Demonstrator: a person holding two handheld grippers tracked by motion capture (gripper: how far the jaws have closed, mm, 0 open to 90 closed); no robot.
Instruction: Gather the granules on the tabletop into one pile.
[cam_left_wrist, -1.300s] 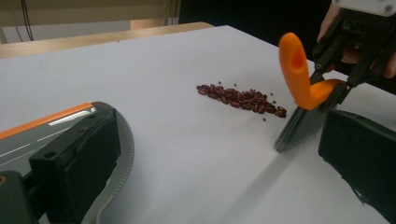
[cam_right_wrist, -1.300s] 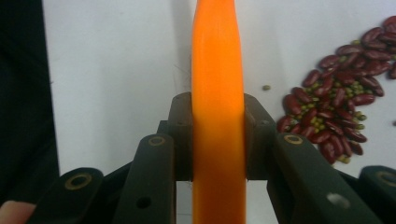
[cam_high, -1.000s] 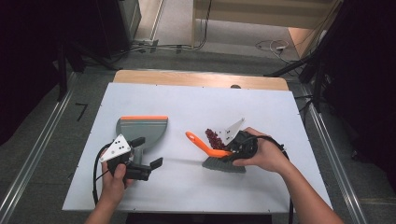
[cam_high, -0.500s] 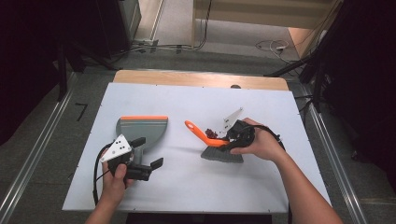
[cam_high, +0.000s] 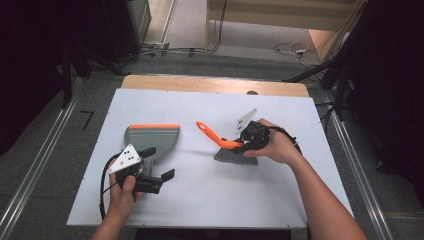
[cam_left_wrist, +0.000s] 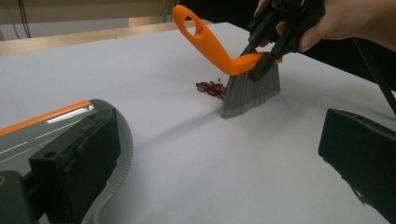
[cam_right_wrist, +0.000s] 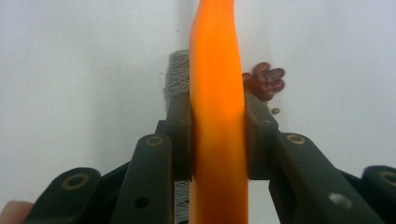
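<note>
A small brush (cam_high: 235, 154) with grey bristles and an orange looped handle (cam_left_wrist: 210, 44) stands bristles-down on the white table. My right gripper (cam_high: 247, 142) is shut on that handle near the bristle head, as the right gripper view shows (cam_right_wrist: 217, 135). A small heap of dark red beans (cam_left_wrist: 211, 87) lies against the bristles; the same beans (cam_right_wrist: 264, 79) lie just right of the handle. A grey dustpan (cam_high: 151, 137) with an orange front edge lies at the left. My left gripper (cam_high: 159, 162) is open just behind it, one jaw over the dustpan's rear, nothing clamped.
The white table (cam_high: 200, 200) has a wooden strip (cam_high: 215, 85) along its far edge. Metal rails (cam_high: 35, 165) run along the floor on both sides. Cables trail from both grippers. Bare table lies between the dustpan and the brush.
My right gripper has shifted the brush slightly toward the far side of the table. The beans beside it in the high view are now hidden by it. The left gripper has stayed still.
</note>
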